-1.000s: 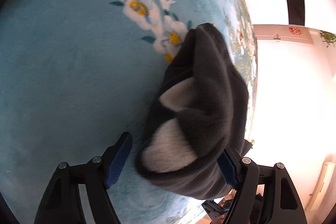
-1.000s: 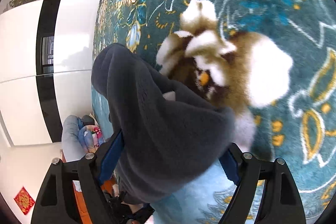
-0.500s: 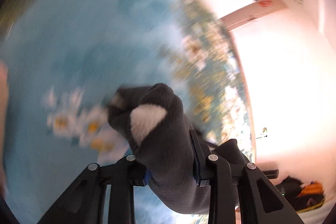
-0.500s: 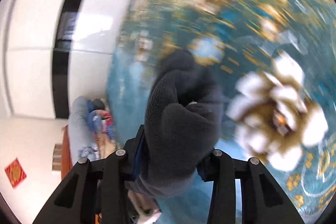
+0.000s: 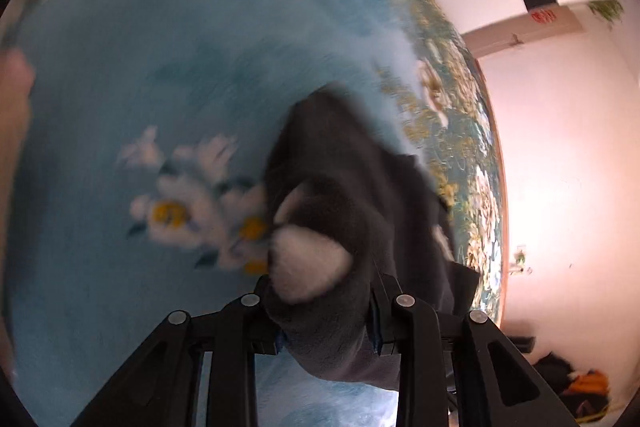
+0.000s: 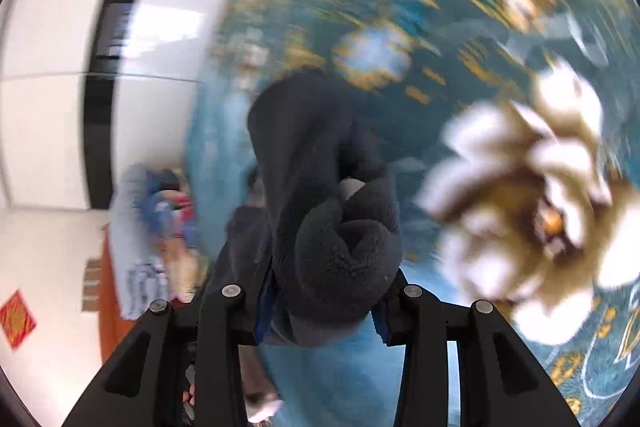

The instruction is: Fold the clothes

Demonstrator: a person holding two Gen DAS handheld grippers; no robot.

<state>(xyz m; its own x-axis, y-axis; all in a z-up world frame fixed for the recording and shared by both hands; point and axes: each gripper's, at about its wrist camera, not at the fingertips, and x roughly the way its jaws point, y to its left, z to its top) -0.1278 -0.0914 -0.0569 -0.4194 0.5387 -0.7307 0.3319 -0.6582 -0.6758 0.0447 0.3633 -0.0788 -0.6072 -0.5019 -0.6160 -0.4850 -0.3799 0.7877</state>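
Where my two wrist cameras look down, I log the following. Surface: a teal blue carpet [image 5: 120, 67], pale and plain under the left view apart from a spray of white flowers [image 5: 192, 211] with yellow centres; under the right view [image 6: 460, 99] it is darker, with gold scrollwork and one large white and brown blossom [image 6: 532, 203]. Both views are smeared by motion blur.

Garment: one dark grey fleece garment [image 5: 344, 203] with a white lining patch showing at the bunched end. It hangs above the carpet, gathered between my two tools.

Left claw [image 5: 324, 311]: narrow, fingers pinched onto a thick roll of the fleece, white patch just ahead of the tips.

Right claw [image 6: 324, 299]: narrow as well, clamped on another rolled wad of the same fleece [image 6: 320, 195], which trails off to the left below the tool.

Room, left view: white wall [image 5: 560, 147] past the carpet edge, a black vertical band, a small red sign high up, dark and orange items on the floor at lower right [image 5: 580, 383].

Room, right view: white cabinet panels [image 6: 52, 107] with a black stripe, a heap of blue and mixed textiles [image 6: 148, 239], a red square decoration [image 6: 16, 319] low on the left.
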